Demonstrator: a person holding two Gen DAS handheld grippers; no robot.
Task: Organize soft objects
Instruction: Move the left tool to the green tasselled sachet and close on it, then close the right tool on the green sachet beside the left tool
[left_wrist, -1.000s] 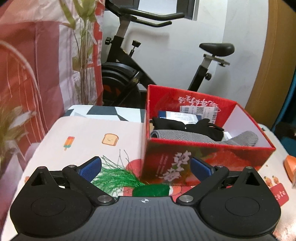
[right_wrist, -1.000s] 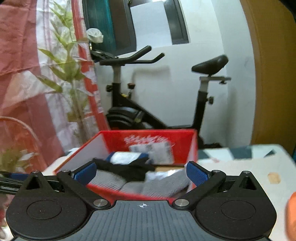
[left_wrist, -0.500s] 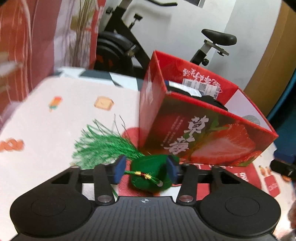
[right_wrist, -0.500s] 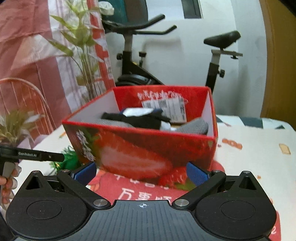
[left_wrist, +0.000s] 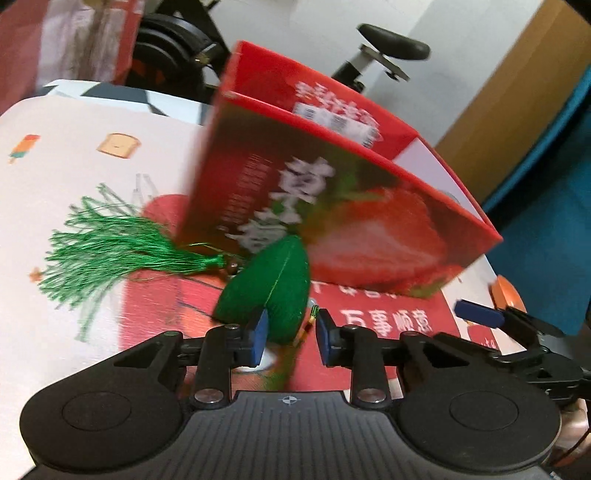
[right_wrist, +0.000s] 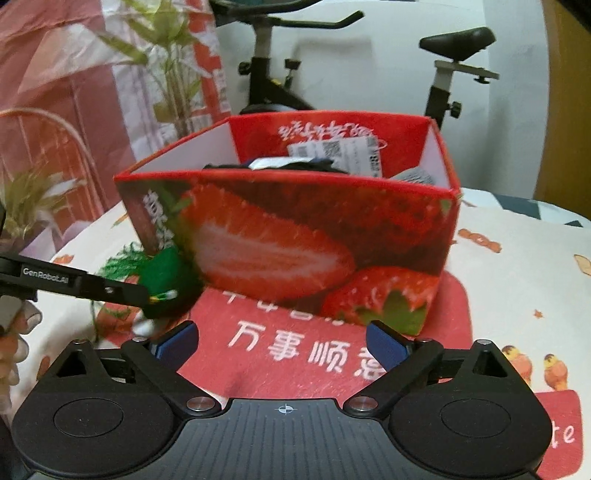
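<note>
Lifted now, green tasselled pouch (left_wrist: 273, 284) — pinched by left gripper (left_wrist: 288, 332); right gripper (right_wrist: 282, 339) spread.

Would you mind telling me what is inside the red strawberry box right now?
In the right wrist view, the red strawberry box holds a dark fabric item, grey knitted fabric and a white-labelled packet. Its front wall hides anything lower.

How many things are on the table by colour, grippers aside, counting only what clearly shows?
Green: 1, the tasselled sachet, held in the left gripper.
Red: 1, the strawberry box.
Orange: 1, an object at the table's right edge, cut off.
Total: 3. The box's contents are mostly hidden, so not counted. The right gripper holds nothing.
</note>
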